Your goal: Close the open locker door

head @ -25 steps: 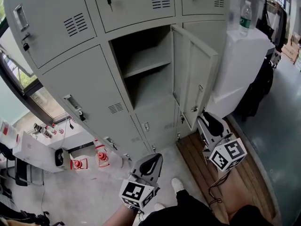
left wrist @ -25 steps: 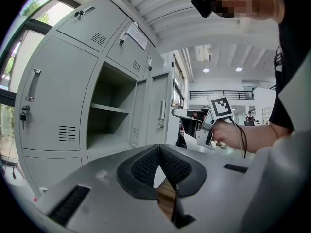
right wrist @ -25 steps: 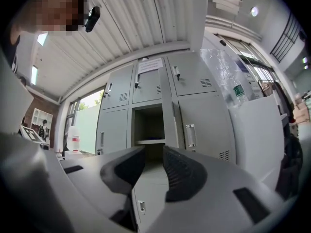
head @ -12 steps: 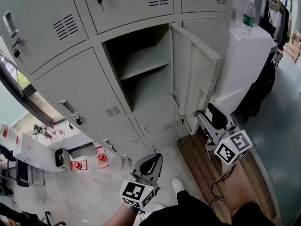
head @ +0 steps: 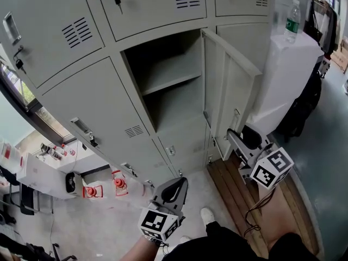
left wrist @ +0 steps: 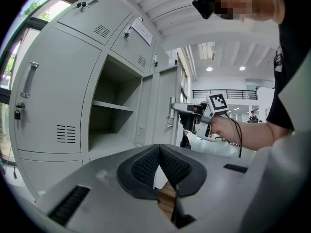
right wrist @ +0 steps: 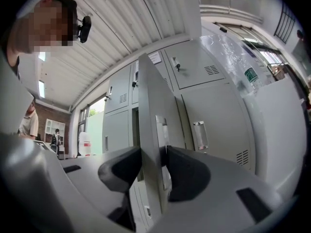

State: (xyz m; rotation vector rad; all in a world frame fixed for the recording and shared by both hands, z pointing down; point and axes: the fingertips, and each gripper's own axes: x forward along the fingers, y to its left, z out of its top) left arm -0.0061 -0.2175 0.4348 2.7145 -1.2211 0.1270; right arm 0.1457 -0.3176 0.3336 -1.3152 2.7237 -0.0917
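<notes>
Your locker door (head: 231, 86), right of centre: painted sheet metal, pale grey, smooth, low sheen. Same finish on the rest of the lockers (head: 81, 97). Pull handle (head: 82, 128), mid left: bare metal, brighter & shinier than the paint. Floor (head: 103, 227) along the bottom: grey, concrete-looking, matt, blotchy. Plank platform (head: 234, 192), lower right: brown wood, grain showing, dull. Bottle (head: 293, 18), top right: clear plastic, glossy, w/ green label. White block (head: 285, 64) under it: smooth, matt. Your left gripper (left wrist: 159, 149): grey plastic shell, matt, faintly scuffed. Its pads (left wrist: 145, 166): black, rubbery-looking, fine ribbed texture.
</notes>
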